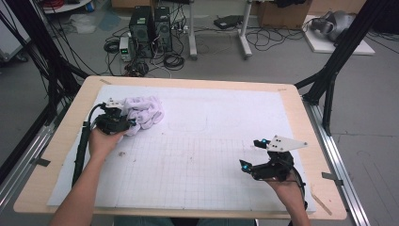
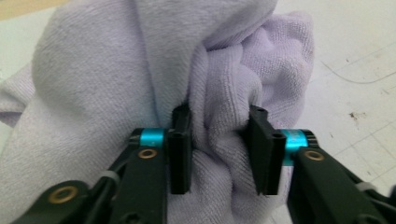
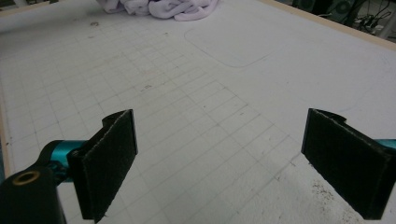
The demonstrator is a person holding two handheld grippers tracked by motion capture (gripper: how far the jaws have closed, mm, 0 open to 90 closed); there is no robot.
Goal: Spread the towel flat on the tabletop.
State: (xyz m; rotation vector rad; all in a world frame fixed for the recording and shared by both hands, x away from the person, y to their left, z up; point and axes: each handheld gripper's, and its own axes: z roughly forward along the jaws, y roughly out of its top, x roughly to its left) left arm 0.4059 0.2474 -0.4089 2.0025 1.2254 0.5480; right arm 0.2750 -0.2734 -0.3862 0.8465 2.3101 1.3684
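At the far left of the bench (image 1: 291,101), on its white gridded mat (image 1: 197,155), lies one crumpled lilac towel (image 1: 143,113). The left tool (image 1: 123,123) is pushed into the towel's near-left edge, and the left hand (image 1: 101,141) behind it rests low on the mat. From the high view the tool's tips are buried in cloth, so the grip itself cannot be read there. The left gripper view settles it: the left tool (image 2: 219,149) has a thick fold of the towel (image 2: 116,70) bunched between its two black pads (image 2: 180,149), and the terry pile bulges above and below them. The pads press into the fold from both sides, so this tool is grasping the towel. A strip of mat (image 2: 355,93) with a few dark specks shows at the right of that view.

Well apart, at the near right of the bench, the right hand (image 1: 287,190) holds the right tool (image 1: 251,153) just above the mat. Its jaws are spread wide, with two blue-lit tips and nothing between them. The right gripper view confirms that the right tool (image 3: 219,163) is released, with bare grid between its two pads (image 3: 112,158). Along the top edge of that view, the towel (image 3: 163,7) lies far off. That view also shows a faint outline with rounded corners (image 3: 233,44) drawn on the mat.

Counted: one towel, two tools, two hands, one bench.
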